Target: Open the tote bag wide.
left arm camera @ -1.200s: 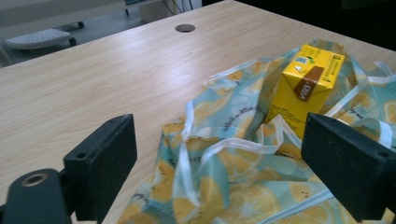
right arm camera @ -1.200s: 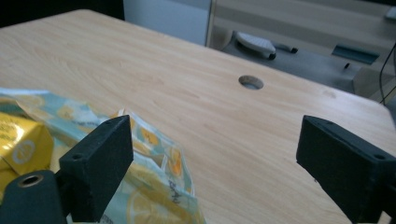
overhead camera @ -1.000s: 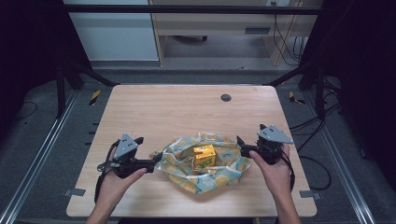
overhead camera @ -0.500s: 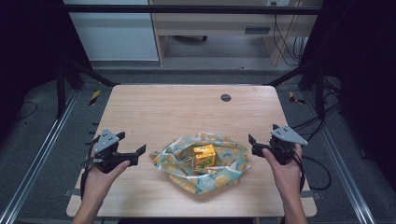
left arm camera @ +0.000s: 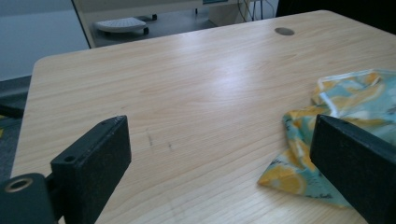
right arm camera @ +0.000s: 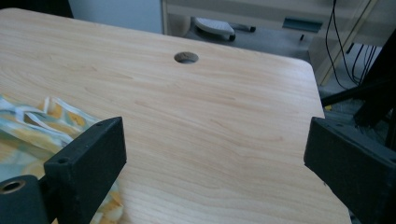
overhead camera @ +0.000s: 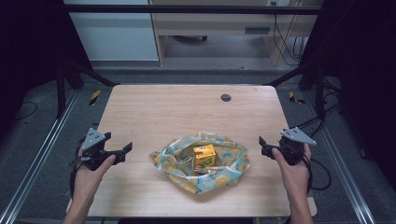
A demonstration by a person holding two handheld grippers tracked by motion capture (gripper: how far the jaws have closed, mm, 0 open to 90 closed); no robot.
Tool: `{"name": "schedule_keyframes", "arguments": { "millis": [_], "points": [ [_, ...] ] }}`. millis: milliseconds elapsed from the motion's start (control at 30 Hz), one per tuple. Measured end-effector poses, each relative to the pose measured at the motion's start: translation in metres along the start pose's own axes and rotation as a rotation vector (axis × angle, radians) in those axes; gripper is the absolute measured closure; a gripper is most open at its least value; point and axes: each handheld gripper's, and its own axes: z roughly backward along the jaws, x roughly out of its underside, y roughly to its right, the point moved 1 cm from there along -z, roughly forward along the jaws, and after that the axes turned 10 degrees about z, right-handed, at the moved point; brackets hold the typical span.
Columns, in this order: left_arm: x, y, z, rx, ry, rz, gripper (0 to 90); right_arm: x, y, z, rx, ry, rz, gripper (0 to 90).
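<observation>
Plainly, yellow carton stands upright on cloth

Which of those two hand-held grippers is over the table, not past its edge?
The left gripper: its fingers reach over the wood. The right gripper hangs just past the table's right edge.

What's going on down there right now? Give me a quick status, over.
Left gripper and right gripper both open, off either side of the lemon-print cloth. Small orange carton sits on the crumpled cloth, untouched. Nothing in the way.
</observation>
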Motion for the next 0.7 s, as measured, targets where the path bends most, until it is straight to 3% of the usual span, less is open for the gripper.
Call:
{"name": "schedule_keyframes", "arguments": {
  "millis": [333,533,700],
  "points": [
    [0.019,-0.021,-0.009,-0.045,-0.053,-0.003,4.9,0.018,0.001,-0.013,-0.032,-0.093,-0.001,5.2],
    [0.027,-0.024,-0.016,-0.063,-0.088,-0.016,4.9,0.034,-0.003,-0.023,-0.062,-0.192,0.007,5.7],
    [0.030,-0.025,-0.020,-0.074,-0.111,-0.032,4.9,0.041,-0.001,-0.025,-0.063,-0.217,-0.009,6.1]
  ]
}}
